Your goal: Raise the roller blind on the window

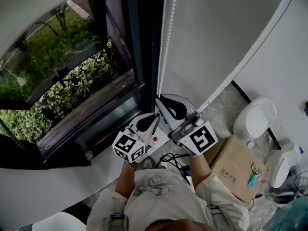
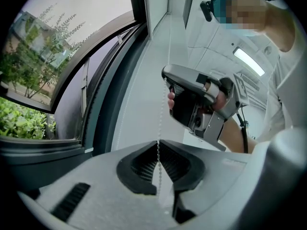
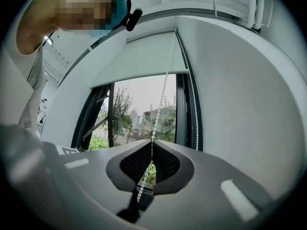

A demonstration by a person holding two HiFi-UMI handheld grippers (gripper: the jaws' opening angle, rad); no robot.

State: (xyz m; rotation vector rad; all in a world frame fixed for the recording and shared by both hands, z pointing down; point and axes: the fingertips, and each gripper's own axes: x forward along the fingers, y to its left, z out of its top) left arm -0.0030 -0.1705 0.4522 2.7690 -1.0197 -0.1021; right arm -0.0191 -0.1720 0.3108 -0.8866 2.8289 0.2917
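Observation:
A white bead chain (image 1: 163,37) hangs beside the dark window frame (image 1: 137,42). My right gripper (image 1: 163,101) is shut on this chain, and my left gripper (image 1: 155,117) is shut on it just below. In the left gripper view the chain (image 2: 159,128) runs down from the right gripper (image 2: 199,104) into the closed left gripper (image 2: 158,150). In the right gripper view the chain (image 3: 163,95) rises from the closed right gripper (image 3: 152,143) to the roller blind (image 3: 139,56), which covers the top of the window. A second strand (image 3: 194,109) hangs by the frame.
A white wall (image 1: 216,28) stands right of the chain. Below the window runs a white sill (image 1: 62,186). On the floor at the right are a cardboard box (image 1: 236,170), white appliances (image 1: 255,117) and black cables (image 1: 175,159). Green shrubs (image 1: 72,90) lie outside the glass.

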